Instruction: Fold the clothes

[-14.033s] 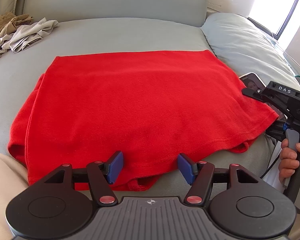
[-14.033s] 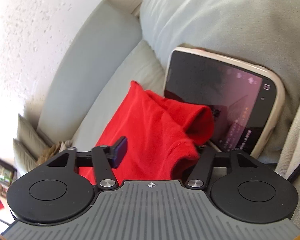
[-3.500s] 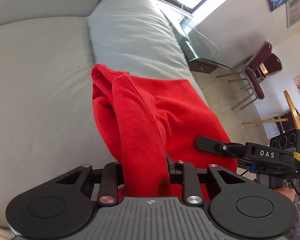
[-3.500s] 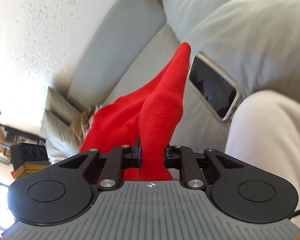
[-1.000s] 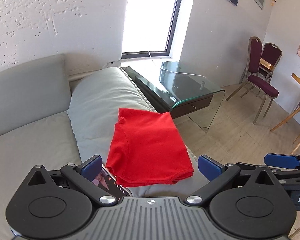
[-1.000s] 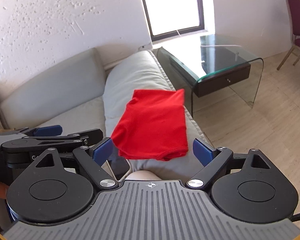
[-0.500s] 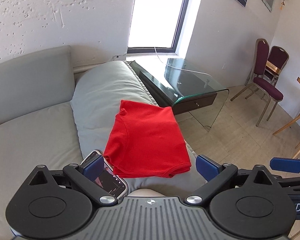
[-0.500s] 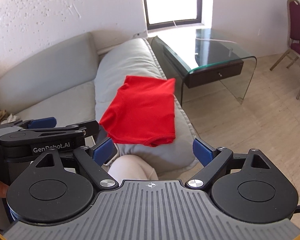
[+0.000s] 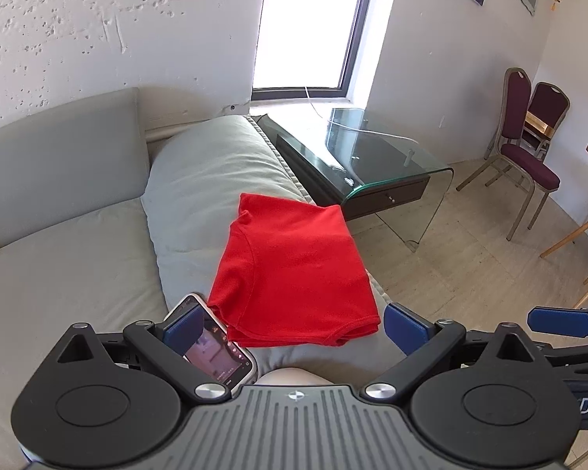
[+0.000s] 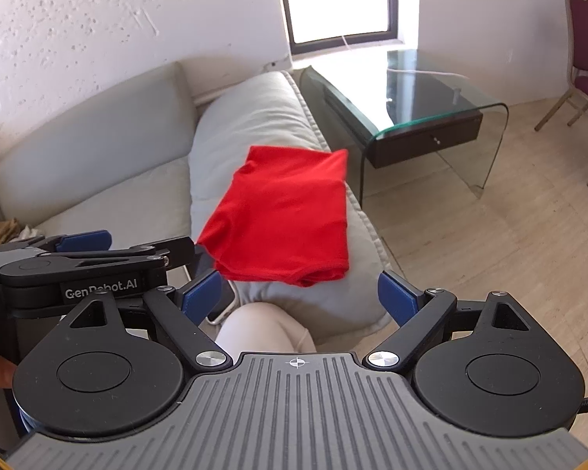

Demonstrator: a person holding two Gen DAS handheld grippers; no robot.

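Observation:
A red garment (image 9: 294, 270) lies folded into a flat rectangle on the grey sofa armrest cushion (image 9: 207, 180); it also shows in the right wrist view (image 10: 286, 211). My left gripper (image 9: 294, 329) is open and empty, held back from the garment's near edge. My right gripper (image 10: 300, 293) is open and empty, also held back above the person's knee (image 10: 262, 329). The left gripper shows at the left of the right wrist view (image 10: 86, 262).
A phone (image 9: 215, 348) lies on the sofa beside the garment's near left corner. A glass side table (image 9: 372, 156) stands right of the sofa. Dark red chairs (image 9: 529, 149) stand at the far right. A clothes pile (image 10: 4, 231) lies on the sofa's left.
Both grippers have drawn back and away from the folded garment, still open. The garment lies unmoved on the armrest cushion.

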